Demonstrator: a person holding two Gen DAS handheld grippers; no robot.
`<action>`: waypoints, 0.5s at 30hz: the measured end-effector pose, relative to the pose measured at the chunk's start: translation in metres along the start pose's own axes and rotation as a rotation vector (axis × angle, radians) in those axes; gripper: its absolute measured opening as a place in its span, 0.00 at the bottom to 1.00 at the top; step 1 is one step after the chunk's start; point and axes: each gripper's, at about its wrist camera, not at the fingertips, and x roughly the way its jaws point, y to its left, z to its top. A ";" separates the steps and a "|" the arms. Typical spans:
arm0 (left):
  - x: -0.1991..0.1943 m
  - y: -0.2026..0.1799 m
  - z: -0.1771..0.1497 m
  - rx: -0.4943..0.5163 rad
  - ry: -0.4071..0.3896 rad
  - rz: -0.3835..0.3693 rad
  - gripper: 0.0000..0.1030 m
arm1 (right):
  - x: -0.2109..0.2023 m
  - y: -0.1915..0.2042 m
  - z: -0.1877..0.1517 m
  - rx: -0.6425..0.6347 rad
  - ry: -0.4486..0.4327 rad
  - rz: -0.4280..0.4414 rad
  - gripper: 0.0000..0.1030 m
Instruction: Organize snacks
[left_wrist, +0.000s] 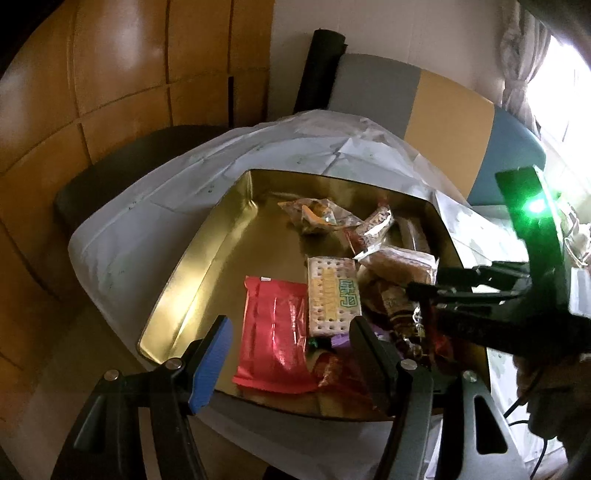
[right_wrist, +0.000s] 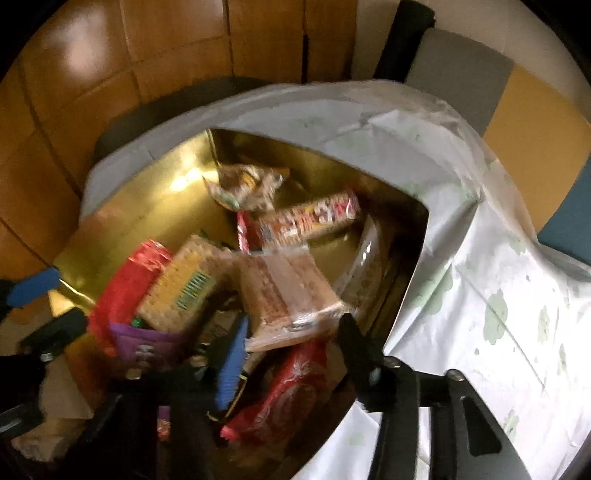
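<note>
1. Left wrist view: the left tool (left_wrist: 291, 345) hangs spread wide over the near edge of the gold tin (left_wrist: 207, 254), pinching nothing. The red packet (left_wrist: 275, 332) lies flat on the tin floor right between its fingers, and the cracker pack (left_wrist: 332, 295) lies just beyond the right finger, touching the red packet's edge. The right tool (left_wrist: 424, 291) reaches in from the right over the heaped snacks; from here I cannot tell how its jaws stand. My reading is that the sorting is under way, with the left half of the tin bare. To take the red packet, the left tool would need to drop and close on it.

2. Right wrist view: blurred. The right tool (right_wrist: 291, 343) is spread, holding nothing, just above the clear-wrapped cake (right_wrist: 291, 295), which sits tilted between and ahead of its fingers. A red wrapper (right_wrist: 288, 398) lies beneath it. The tin rests on the cloth-covered table (right_wrist: 498, 314).
</note>
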 end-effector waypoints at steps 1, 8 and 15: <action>-0.001 0.000 0.001 0.004 -0.005 0.005 0.65 | 0.001 0.001 -0.002 0.004 -0.002 0.006 0.45; -0.008 -0.003 0.002 0.009 -0.022 0.024 0.65 | -0.021 0.005 -0.013 0.013 -0.071 -0.014 0.49; -0.017 -0.008 0.002 0.018 -0.054 0.026 0.65 | -0.047 0.007 -0.034 0.084 -0.141 -0.040 0.61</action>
